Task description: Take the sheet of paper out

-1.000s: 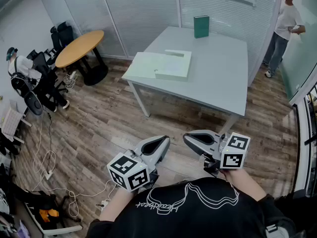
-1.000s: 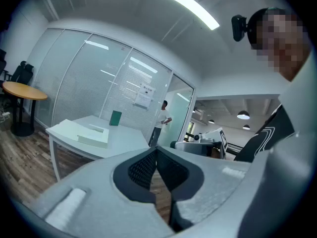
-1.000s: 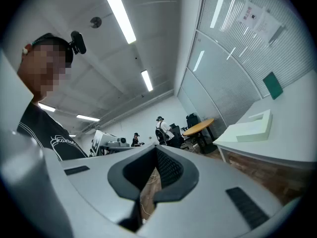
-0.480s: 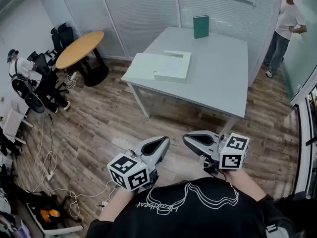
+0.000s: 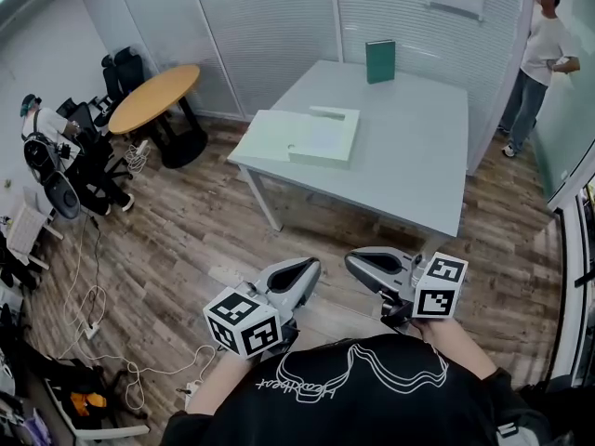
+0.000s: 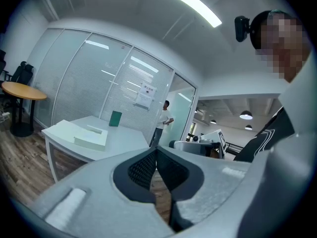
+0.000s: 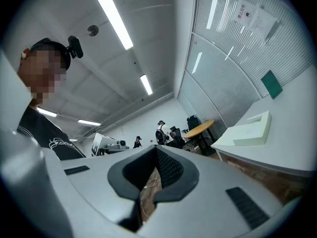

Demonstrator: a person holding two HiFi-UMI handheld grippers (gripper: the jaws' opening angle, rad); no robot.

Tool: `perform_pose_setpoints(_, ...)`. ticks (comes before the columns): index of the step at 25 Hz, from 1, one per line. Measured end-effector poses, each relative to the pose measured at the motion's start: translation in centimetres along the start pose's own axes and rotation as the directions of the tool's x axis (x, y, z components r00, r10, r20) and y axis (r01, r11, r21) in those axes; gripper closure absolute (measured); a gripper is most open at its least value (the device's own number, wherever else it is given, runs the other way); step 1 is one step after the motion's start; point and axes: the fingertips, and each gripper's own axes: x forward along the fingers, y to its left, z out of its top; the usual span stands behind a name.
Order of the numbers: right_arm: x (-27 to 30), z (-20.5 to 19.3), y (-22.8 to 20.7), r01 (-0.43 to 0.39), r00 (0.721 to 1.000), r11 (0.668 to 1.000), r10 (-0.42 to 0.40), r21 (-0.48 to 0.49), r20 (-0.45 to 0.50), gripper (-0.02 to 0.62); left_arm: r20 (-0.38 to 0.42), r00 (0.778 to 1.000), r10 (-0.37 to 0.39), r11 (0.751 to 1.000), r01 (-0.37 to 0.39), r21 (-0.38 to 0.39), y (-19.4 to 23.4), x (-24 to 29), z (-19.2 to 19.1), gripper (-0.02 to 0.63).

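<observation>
Both pairs of tongs are held low in front of the person's chest, above the wooden floor (image 5: 186,230) and well short of the counter (image 5: 409,156). The left tongs (image 5: 307,268) are shut tip to tip with nothing between them, and the right tongs (image 5: 358,261) just beside them are likewise together and empty. Each carries its marker cube at the rear. On the near left corner of the grey counter lies a pale green box (image 5: 325,137), flat, with a notch cut into its far edge. A thin pale flap (image 5: 265,136) spreads from its left side out to the counter's corner. Whether that flap is the sheet of paper I cannot tell from here; no separate sheet stands out. At the far edge of the counter a dark green book (image 5: 379,60) stands upright near the frosted glass wall. A round wooden table (image 5: 153,98) stands off to the left with black chairs near it. Another person (image 5: 544,54) stands beyond the counter's right end.
</observation>
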Motion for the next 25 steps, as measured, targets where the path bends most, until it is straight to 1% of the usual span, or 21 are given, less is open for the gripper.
perform_pose_setpoints(11,-1.2,1.0,-3.1,-0.021,1.0,0.999,0.02,-0.024,-0.01,0.588,0.041,0.999,0.014,1.0,-0.014,-0.001,0.6,3.4,0.3,0.594)
perform_pose_setpoints(15,-1.1,1.1,-4.5,-0.012,1.0,1.0,0.012,-0.004,-0.003,0.586,0.027,1.0,0.011,1.0,-0.011,-0.001,1.3,4.1,0.2,0.593)
perform_pose_setpoints(21,-0.2,0.8,-7.3,0.018,1.0,0.999,-0.018,0.043,0.006,0.588,0.017,1.0,0.001,0.999,0.0,-0.034,4.1,5.3,0.1,0.594)
perform_pose_setpoints(25,1.9,0.7,-10.3,0.042,0.999,0.997,-0.042,0.067,-0.002,0.588,0.002,1.0,-0.021,0.998,0.021,-0.057,7.5,6.8,0.1,0.594)
